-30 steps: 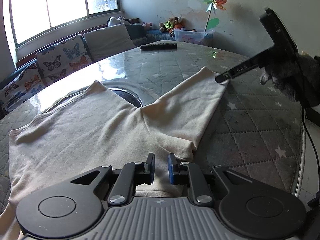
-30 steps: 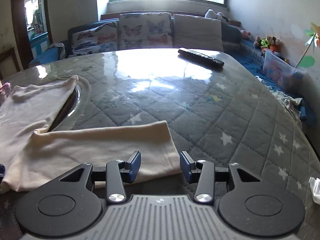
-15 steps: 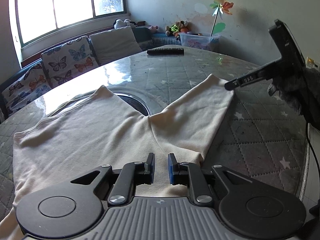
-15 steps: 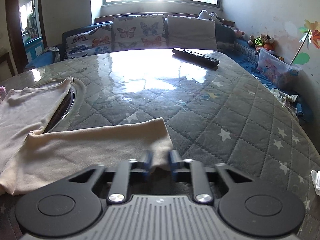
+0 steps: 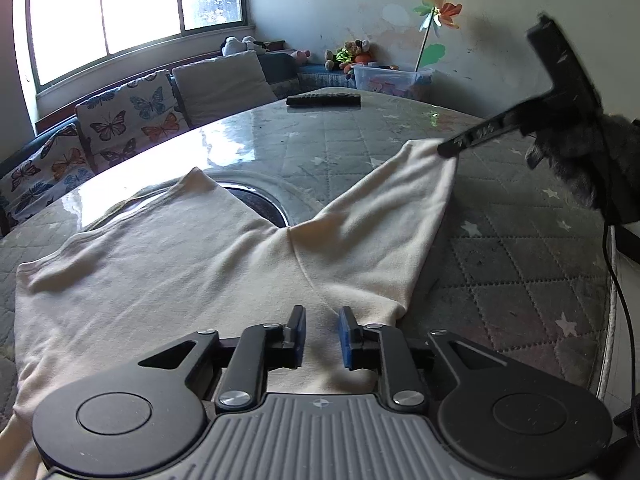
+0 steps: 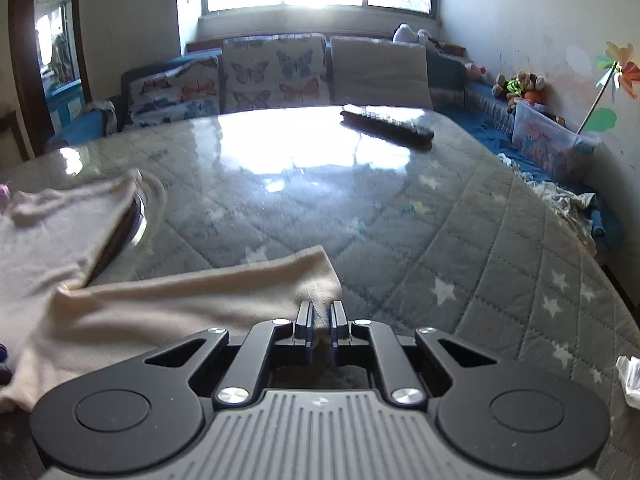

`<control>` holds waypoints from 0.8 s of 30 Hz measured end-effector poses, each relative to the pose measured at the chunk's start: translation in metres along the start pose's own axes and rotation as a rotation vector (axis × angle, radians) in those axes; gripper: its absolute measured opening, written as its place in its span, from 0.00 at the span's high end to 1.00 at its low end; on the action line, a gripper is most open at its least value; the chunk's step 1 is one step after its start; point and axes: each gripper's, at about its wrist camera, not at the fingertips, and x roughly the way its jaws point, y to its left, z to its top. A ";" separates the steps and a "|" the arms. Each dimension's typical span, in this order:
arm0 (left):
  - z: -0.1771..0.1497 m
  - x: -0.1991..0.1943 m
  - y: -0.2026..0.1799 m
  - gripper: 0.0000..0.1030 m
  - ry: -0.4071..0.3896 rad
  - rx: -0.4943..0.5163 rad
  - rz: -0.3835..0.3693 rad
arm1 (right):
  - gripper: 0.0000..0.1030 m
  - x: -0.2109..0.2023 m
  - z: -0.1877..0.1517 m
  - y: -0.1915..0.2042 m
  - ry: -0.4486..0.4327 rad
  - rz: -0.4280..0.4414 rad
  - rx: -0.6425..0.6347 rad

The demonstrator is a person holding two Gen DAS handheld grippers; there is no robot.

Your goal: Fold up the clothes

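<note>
A cream long-sleeved shirt (image 5: 160,272) lies spread on the round quilted table (image 5: 520,264). Its right sleeve (image 6: 180,300) stretches out toward my right gripper (image 6: 320,314), which is shut on the cuff. The left wrist view shows that same gripper (image 5: 442,149) pinching the sleeve end, which is raised a little off the table. My left gripper (image 5: 322,320) hovers low over the shirt's near edge by the armpit. Its jaws are opening, with a clear gap; cloth lies under and between them, but the pads do not press it.
A black remote control (image 5: 323,99) (image 6: 386,128) lies at the table's far side. A metal-rimmed round recess (image 5: 256,196) sits mid-table, partly under the shirt. A cushioned bench (image 6: 276,68) and a toy bin (image 6: 548,140) line the walls. A black cable (image 5: 624,312) hangs at the right.
The right gripper's jaws closed on the sleeve cuff and lifted the end slightly. The left gripper stayed in place and its jaws spread a little wider.
</note>
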 end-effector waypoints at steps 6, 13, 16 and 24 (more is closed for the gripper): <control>-0.004 -0.019 0.010 0.75 -0.035 -0.031 0.025 | 0.93 -0.044 0.039 0.027 -0.099 0.089 -0.059; -0.022 -0.054 0.035 0.68 -0.066 -0.101 0.116 | 0.93 -0.078 0.075 0.098 -0.162 0.255 -0.216; -0.032 -0.069 0.047 0.68 -0.073 -0.140 0.153 | 0.93 -0.085 0.082 0.136 -0.167 0.332 -0.283; -0.058 -0.094 0.067 0.67 -0.077 -0.231 0.226 | 0.93 -0.080 0.068 0.234 -0.114 0.502 -0.436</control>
